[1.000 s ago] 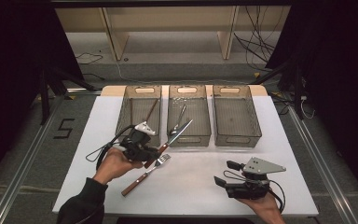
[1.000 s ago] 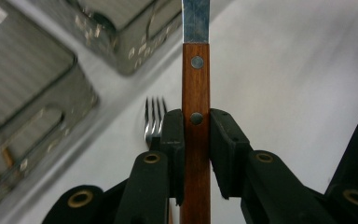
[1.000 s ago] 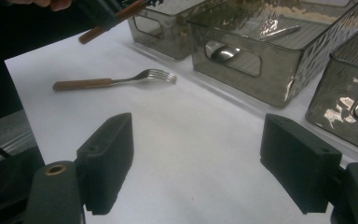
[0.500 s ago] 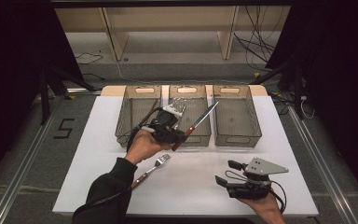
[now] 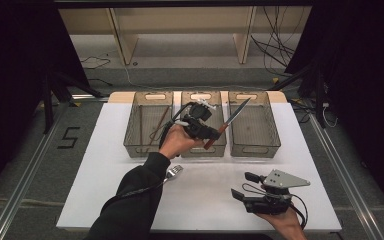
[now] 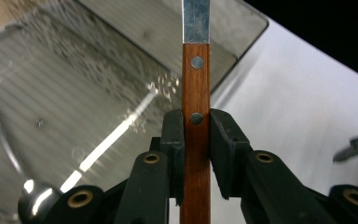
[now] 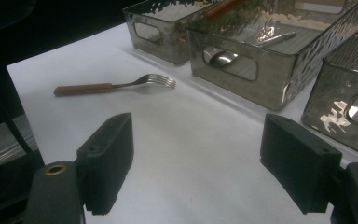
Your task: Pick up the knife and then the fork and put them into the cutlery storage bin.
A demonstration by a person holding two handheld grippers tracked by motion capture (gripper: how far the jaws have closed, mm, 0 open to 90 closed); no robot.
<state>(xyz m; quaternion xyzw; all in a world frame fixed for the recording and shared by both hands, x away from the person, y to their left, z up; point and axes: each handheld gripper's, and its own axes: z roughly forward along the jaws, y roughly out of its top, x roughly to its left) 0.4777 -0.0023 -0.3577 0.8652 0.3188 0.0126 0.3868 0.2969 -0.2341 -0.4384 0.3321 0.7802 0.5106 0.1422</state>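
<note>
Left gripper clamped on knife at the wooden handle, pads pinching just below the blade, near the lower rivet. Knife held in the air, tip angled up and toward the right bin, handle end over the middle bin. Spoon lying in the middle bin, fork flat on the white table near the left sleeve. Right gripper resting low on the table, jaws wide apart, nothing between. Risks, judged: narrow pinch on a smooth handle, so possible pivot or slip; blade tip catching the bin wall if lowered at this tilt; early release dropping it into the middle bin.
</note>
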